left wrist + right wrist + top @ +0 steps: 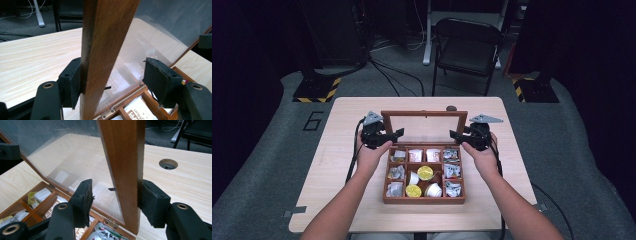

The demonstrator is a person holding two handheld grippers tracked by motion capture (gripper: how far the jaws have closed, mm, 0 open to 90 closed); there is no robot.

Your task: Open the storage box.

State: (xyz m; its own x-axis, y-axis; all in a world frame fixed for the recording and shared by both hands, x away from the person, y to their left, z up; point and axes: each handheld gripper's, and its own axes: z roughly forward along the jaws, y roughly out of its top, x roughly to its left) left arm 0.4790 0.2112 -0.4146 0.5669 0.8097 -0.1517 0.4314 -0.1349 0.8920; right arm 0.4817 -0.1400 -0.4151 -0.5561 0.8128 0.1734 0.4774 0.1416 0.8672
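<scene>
Lid point(424, 114) of brown wooden compartment box point(424, 199), glass-paned, stands upright at 12 o'clock, side stiles vertical. Left gripper point(396, 135) and right gripper point(455, 135) straddle one stile each, outer pad touching, inner pad apart: jaws released.

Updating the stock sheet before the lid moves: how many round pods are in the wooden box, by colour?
Gold pods: 2
White pods: 2
Total: 4
</scene>
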